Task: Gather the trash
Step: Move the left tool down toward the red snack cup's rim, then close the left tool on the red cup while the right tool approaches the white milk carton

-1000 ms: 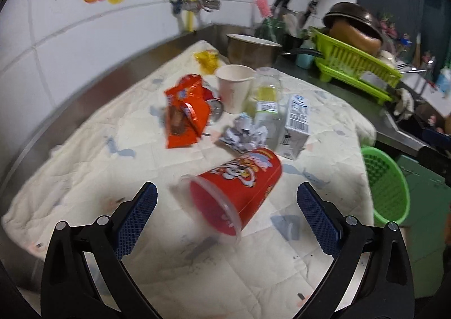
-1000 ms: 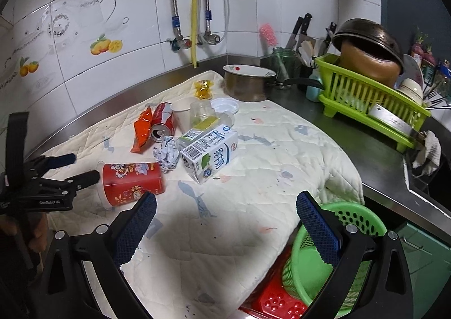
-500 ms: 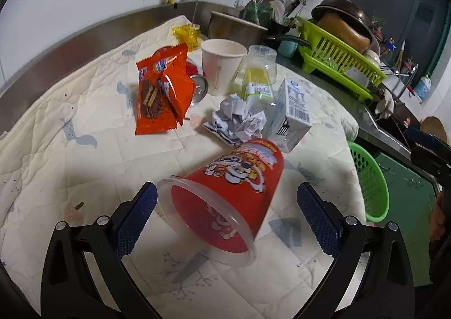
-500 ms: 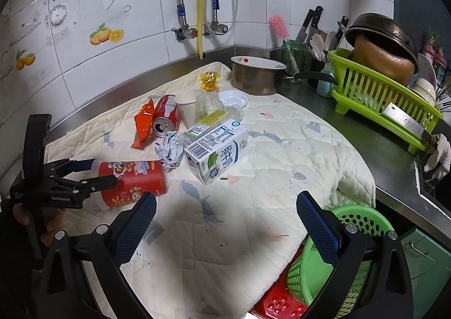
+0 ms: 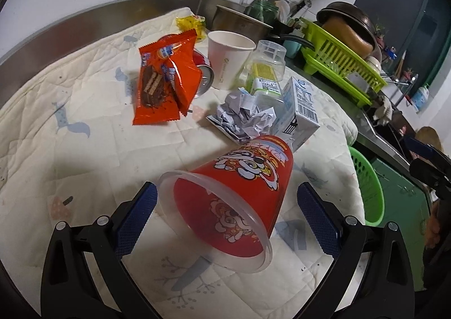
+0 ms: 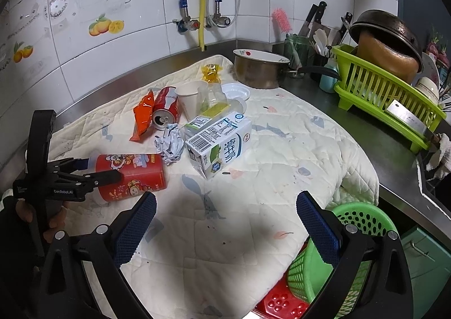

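A red snack cup (image 5: 239,192) lies on its side on the quilted cloth, its clear-rimmed mouth toward my left gripper (image 5: 225,220). That gripper is open, its fingers on either side of the cup's mouth end; it also shows in the right wrist view (image 6: 93,171) around the red cup (image 6: 132,175). Behind lie crumpled paper (image 5: 242,118), a milk carton (image 5: 298,113), an orange wrapper (image 5: 166,85), a red can (image 6: 166,110), a paper cup (image 5: 228,59) and a clear bottle (image 5: 265,70). My right gripper (image 6: 225,226) is open and empty over the cloth's near edge.
A green basket (image 6: 338,259) and a red one (image 6: 279,302) sit below the counter edge at the right. A pot (image 6: 259,70), a utensil jar (image 6: 296,48) and a green dish rack (image 6: 386,87) stand at the back. A tiled wall with pipes stands behind.
My left gripper has moved forward and closer, so its open fingers now straddle the red cup's mouth end. My right gripper has drifted slightly and stays open.
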A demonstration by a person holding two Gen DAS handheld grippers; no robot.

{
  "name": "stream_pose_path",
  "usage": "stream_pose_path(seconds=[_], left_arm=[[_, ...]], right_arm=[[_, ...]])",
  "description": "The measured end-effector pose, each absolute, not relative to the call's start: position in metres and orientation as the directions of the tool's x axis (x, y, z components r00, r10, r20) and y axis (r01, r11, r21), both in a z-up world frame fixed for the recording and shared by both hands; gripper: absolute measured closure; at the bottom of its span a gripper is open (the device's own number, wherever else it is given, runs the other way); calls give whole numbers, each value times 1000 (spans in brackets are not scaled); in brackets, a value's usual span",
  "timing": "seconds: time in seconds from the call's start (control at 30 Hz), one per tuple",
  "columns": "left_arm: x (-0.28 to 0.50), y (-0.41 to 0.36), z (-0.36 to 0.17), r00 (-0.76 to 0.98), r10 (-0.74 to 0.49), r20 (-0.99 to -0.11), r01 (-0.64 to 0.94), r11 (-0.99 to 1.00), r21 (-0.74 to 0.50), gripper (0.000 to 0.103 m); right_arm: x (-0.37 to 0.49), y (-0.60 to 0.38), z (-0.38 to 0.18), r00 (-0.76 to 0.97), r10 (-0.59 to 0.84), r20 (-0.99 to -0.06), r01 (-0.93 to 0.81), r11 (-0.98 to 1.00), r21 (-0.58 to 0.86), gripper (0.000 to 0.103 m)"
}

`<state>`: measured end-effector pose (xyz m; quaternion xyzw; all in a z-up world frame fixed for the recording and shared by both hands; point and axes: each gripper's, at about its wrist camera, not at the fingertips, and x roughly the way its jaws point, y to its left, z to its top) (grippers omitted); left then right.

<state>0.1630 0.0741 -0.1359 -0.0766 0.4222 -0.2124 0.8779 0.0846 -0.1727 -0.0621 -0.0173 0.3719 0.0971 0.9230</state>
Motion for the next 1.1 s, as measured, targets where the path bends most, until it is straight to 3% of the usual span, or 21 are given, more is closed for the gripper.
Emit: stream_pose_path(seconds=[0.27, 0.47, 0.57, 0.63, 0.8, 1.1], left_arm=[[139, 67, -123, 572, -424, -702, 253, 905, -341, 8], [138, 59, -126, 545, -479, -688, 255, 877, -408, 39], [141, 57, -132, 528, -493, -691, 242, 868, -434, 61], [141, 57, -135, 525, -497, -691, 239, 865, -441, 86], [131, 57, -127, 560, -479, -675, 232, 874, -428, 98], [109, 74, -99, 643, -414, -644, 193, 902, -387, 99]], right_arm=[[83, -171, -60, 708, 189, -680, -205, 977, 58, 7], [81, -170, -59, 710, 196, -677, -210, 976, 62, 7], [82, -172, -59, 713, 190, -675, -206, 977, 57, 7], [84, -173, -60, 712, 186, -677, -200, 978, 58, 7], [97, -177, -62, 710, 181, -680, -189, 980, 64, 7], [152, -159, -69, 669, 226, -708, -174, 974, 146, 12]])
